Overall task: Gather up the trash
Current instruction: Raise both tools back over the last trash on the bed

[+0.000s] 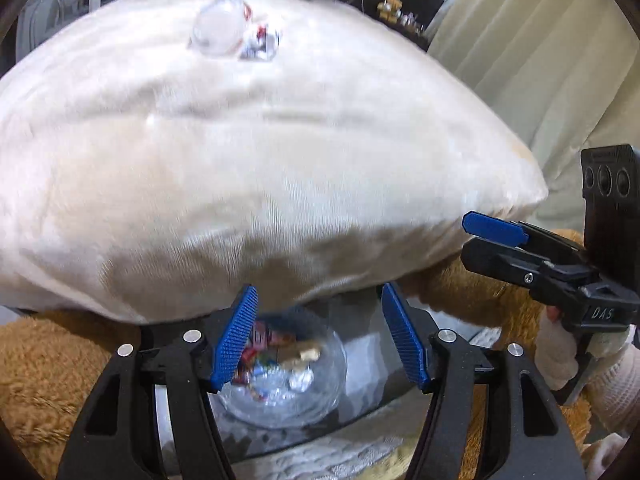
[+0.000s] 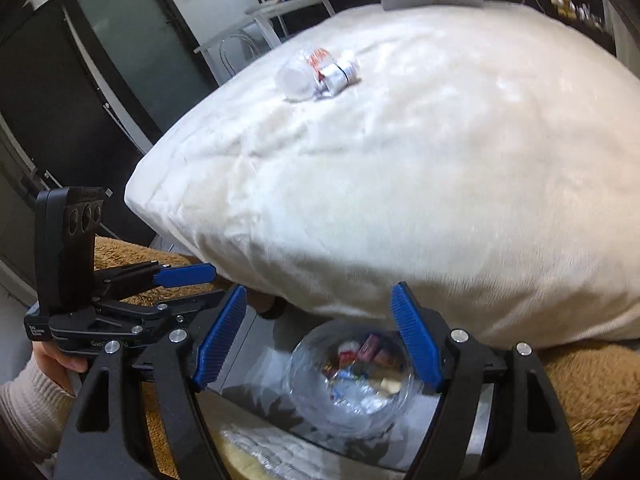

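2 grippers, both with fingers apart and nothing between the pads. My left gripper [image 1: 320, 336] hangs over the glass bowl [image 1: 280, 380], which already holds coloured wrappers and a ball of foil. My right gripper [image 2: 320, 336] frames the same bowl, so both sit close together above it.

Beyond the fingers lies the big cream pillow [image 1: 260, 160], resting on a brown fleece blanket [image 1: 48, 360]. 1 piece of trash is left in sight: a crushed clear plastic bottle [image 1: 234, 32] with a red and white label, lying on the pillow's top near its far edge, well apart from both grippers.

I judge the next step to be the reach for that bottle. The risks: the pillow is soft, so pressing down may sink the bottle or roll it off the far edge; crushed plastic can also slip from the pads. 2 grippers this near could knock each other, or clip the bowl's rim.

Only the left wrist view shows the curtain [image 1: 520, 40] behind the pillow's right corner. Only the right wrist view shows the dark door [image 2: 132, 40] and the pillow's left corner.
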The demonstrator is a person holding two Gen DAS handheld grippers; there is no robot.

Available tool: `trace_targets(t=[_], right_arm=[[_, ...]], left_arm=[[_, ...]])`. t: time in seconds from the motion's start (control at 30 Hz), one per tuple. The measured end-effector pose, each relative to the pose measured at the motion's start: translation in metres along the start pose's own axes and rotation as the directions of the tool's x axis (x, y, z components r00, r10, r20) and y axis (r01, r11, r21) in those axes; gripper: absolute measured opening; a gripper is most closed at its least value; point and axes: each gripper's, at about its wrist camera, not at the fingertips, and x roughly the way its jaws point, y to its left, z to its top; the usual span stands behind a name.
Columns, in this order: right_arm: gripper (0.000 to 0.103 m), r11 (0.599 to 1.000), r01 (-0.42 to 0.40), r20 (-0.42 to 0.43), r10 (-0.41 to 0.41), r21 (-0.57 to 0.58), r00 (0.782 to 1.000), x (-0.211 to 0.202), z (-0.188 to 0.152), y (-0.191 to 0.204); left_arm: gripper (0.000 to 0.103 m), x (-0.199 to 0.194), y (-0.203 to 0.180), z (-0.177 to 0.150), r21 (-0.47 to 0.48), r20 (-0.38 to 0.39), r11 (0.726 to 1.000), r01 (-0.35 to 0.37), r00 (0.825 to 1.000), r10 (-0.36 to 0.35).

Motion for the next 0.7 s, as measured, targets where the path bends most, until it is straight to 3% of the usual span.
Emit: trace_targets(t=[0.33, 0.43, 0.57, 0.7], right_arm=[[0.074, 0.985, 0.019, 0.086, -0.005, -0.169, 0.996, 0.001, 0.061, 0.007], [0.079, 0.983, 0.019, 0.094, -0.002, -0.185, 0.996, 0.007, 0.079, 0.003], [0.091, 0.982, 0.022, 0.114, 0.0, -0.189, 0.993, 0.016, 0.102, -0.007], [0.098, 0.985, 0.007, 0.115, 0.013, -0.172, 0.993, 0.025, 0.122, -0.017]], left_arm=[[0.063, -0.03, 0.021, 0.062, -0.015, 0.143, 1.0, -0.018, 0.989, 0.02], [0.079, -0.035, 0.033, 0.086, -0.04, 0.166, 0.999, -0.031, 0.985, 0.037], [0.083, -0.032, 0.052, 0.118, -0.095, 0.166, 0.995, 0.012, 0.986, 0.004], [0.095, -0.025, 0.066, 0.15, -0.098, 0.174, 0.995, -0.017, 0.984, 0.034]])
